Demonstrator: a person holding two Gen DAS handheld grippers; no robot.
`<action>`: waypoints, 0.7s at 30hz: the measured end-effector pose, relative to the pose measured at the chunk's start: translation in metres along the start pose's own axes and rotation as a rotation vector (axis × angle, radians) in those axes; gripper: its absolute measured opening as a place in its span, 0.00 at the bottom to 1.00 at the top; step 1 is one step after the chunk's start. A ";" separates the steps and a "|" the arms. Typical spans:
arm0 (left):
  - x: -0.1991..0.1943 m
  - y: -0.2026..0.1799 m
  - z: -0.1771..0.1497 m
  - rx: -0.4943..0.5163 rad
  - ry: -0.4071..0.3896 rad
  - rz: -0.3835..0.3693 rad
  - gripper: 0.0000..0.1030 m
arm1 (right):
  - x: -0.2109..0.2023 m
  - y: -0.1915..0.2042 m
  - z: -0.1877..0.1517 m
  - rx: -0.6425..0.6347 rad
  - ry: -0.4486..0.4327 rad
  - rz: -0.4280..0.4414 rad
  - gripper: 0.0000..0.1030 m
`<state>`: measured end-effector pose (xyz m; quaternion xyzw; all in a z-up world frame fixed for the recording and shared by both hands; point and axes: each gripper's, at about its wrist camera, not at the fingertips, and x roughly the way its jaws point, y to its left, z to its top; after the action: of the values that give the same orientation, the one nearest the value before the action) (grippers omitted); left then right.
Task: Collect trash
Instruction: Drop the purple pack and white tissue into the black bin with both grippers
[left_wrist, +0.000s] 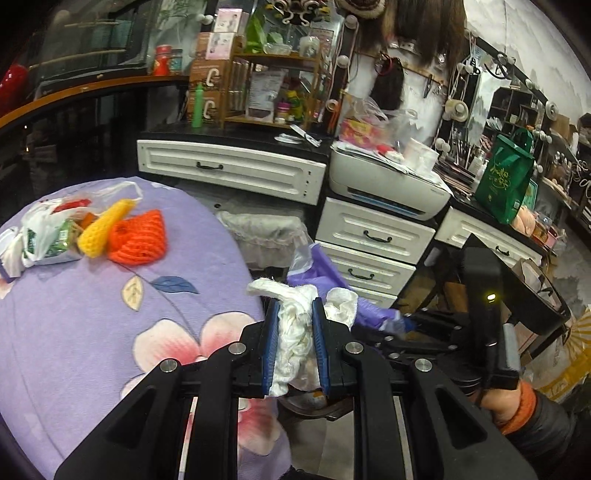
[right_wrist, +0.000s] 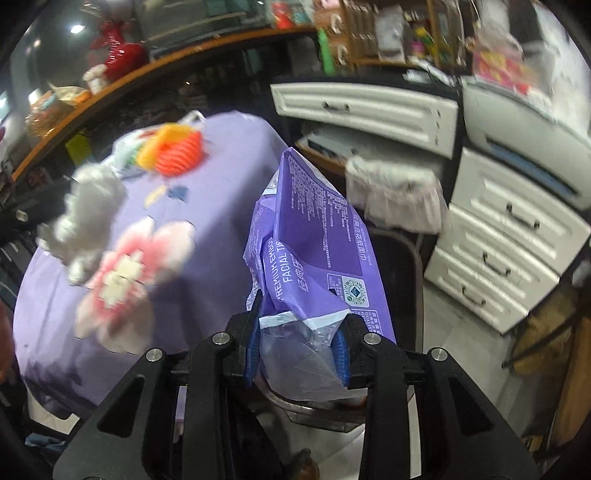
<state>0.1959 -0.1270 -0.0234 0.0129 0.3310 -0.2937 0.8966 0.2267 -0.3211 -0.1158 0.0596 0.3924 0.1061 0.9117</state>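
I have one wad of white tissue (left_wrist: 295, 332) clamped between the blue pads of my left tool (left_wrist: 294, 343), held in the air just past the edge of the desk (left_wrist: 74, 332). My right tool (right_wrist: 297, 345) carries one empty purple tissue wrapper (right_wrist: 317, 236), its clear plastic end pinched between the pads, which stand at a middling width around it; the wrapper stands upright out of the tool. Both pieces hang over the gap between the desk and the white drawers (left_wrist: 373, 236). One bin lined with a pale bag (right_wrist: 395, 195) stands beyond them on the floor, under the long drawer.

More trash sits on the far end of the desk's purple floral cloth (all bunched together): one orange foam net (left_wrist: 138, 240), one yellow foam net (left_wrist: 105, 227) leaning on it, and one white plastic bag (left_wrist: 40, 229) with green packaging inside. A white printer (left_wrist: 388, 184) rests atop the three stacked drawers.
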 end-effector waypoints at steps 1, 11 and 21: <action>0.005 -0.003 0.000 0.002 0.009 -0.003 0.18 | 0.006 -0.005 -0.003 0.008 0.010 -0.004 0.32; 0.050 -0.018 -0.007 0.015 0.105 -0.011 0.18 | 0.061 -0.035 -0.035 0.087 0.101 -0.049 0.70; 0.103 -0.052 -0.018 0.090 0.200 -0.017 0.18 | 0.021 -0.061 -0.046 0.106 0.047 -0.171 0.70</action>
<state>0.2203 -0.2191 -0.0910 0.0794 0.4054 -0.3133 0.8551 0.2159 -0.3744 -0.1736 0.0714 0.4222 0.0082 0.9036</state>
